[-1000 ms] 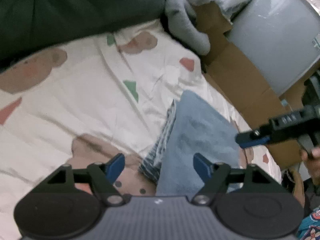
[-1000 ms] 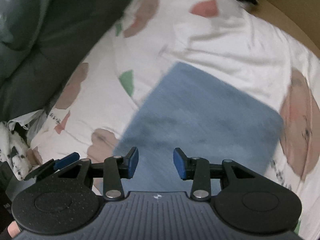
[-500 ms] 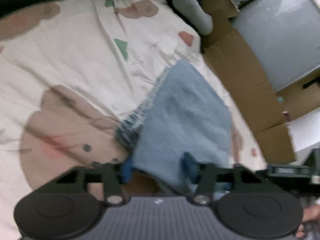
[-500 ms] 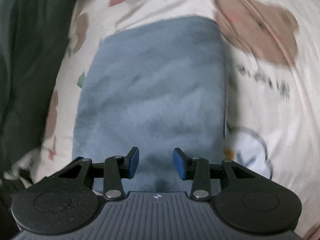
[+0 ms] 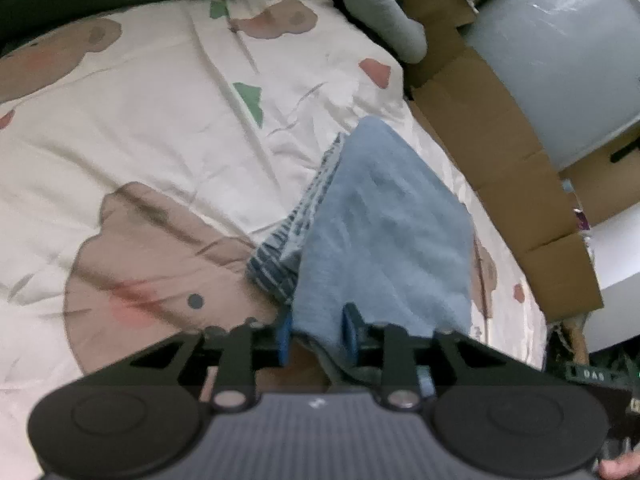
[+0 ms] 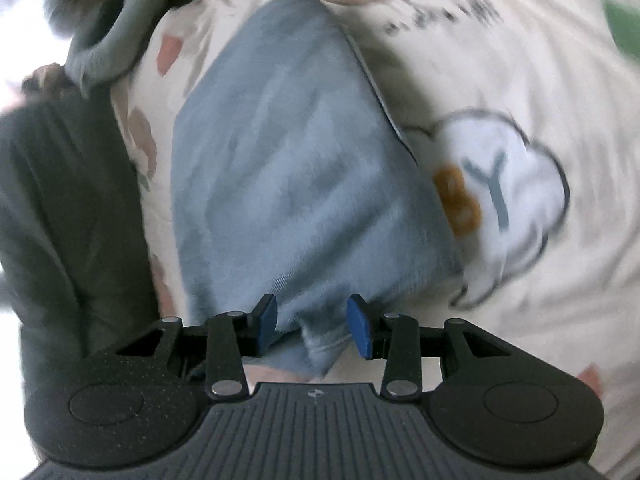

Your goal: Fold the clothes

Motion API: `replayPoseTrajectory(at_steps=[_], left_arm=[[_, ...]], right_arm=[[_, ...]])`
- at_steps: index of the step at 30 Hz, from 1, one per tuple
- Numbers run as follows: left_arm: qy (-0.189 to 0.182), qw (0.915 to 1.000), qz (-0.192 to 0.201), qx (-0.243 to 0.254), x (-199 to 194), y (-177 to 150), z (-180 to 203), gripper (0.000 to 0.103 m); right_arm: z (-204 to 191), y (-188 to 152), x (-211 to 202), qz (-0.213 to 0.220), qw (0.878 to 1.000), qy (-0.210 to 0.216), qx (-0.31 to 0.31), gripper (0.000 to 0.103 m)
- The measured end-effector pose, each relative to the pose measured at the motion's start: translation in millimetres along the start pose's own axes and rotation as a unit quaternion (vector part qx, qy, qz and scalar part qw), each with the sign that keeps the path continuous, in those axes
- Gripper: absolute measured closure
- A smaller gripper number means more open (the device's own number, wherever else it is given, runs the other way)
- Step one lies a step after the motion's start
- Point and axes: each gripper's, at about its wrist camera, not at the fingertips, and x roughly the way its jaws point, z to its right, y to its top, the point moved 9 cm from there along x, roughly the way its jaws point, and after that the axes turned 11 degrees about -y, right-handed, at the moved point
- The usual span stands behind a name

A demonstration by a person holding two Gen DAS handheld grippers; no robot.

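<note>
The blue garment (image 5: 384, 240) lies part-folded on the cartoon-print bedspread (image 5: 152, 128), a striped layer (image 5: 296, 220) peeking from its edge at 9 o'clock. The step in hand looks like taking its two near corners for another fold. The left gripper (image 5: 316, 334) has just been closing, and its blue pads now pinch the near corner of the cloth. The right gripper (image 6: 312, 324) stands part open astride the other near corner, pads clear of the fabric. Next, I judge, it must close on that corner so both can carry the edge toward 12 o'clock.

Only the left wrist view shows the striped layer, the cardboard boxes (image 5: 500, 168) at 3 o'clock and the right tool's edge. Only the right wrist view shows the dark fabric (image 6: 72, 208) at 9 o'clock and the lettered cloud print (image 6: 496, 192).
</note>
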Motion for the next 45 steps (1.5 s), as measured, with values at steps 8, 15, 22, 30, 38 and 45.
replayPoseTrajectory(at_steps=[8,15,22,30,38,45], left_arm=[[0.007,0.9999,-0.003,0.014,-10.0,-4.8,-0.5,0.064],[0.006,0.9998,-0.004,0.017,-10.4,-5.3,-0.4,0.062],[0.011,0.9997,-0.007,0.023,-5.6,-6.5,-3.6,0.068],[0.015,0.9994,-0.008,0.029,-5.1,-7.0,-3.0,0.071],[0.012,0.9999,0.002,0.002,-8.1,-3.4,-8.0,0.077],[0.009,0.9997,0.006,-0.022,-6.6,-0.1,-14.5,0.079]], right_arm=[[22.0,-13.3,13.9,-0.027,0.998,0.008,0.061,0.056],[29.5,-7.5,34.6,-0.035,0.984,0.065,0.164,0.045],[30.9,-5.4,45.7,-0.043,0.966,0.101,0.234,0.045],[42.2,-17.8,67.3,-0.074,0.932,0.12,0.334,0.076],[38.1,-24.9,49.6,-0.053,0.964,0.114,0.235,0.08],[26.4,-25.4,34.6,-0.021,0.99,0.116,0.072,0.081]])
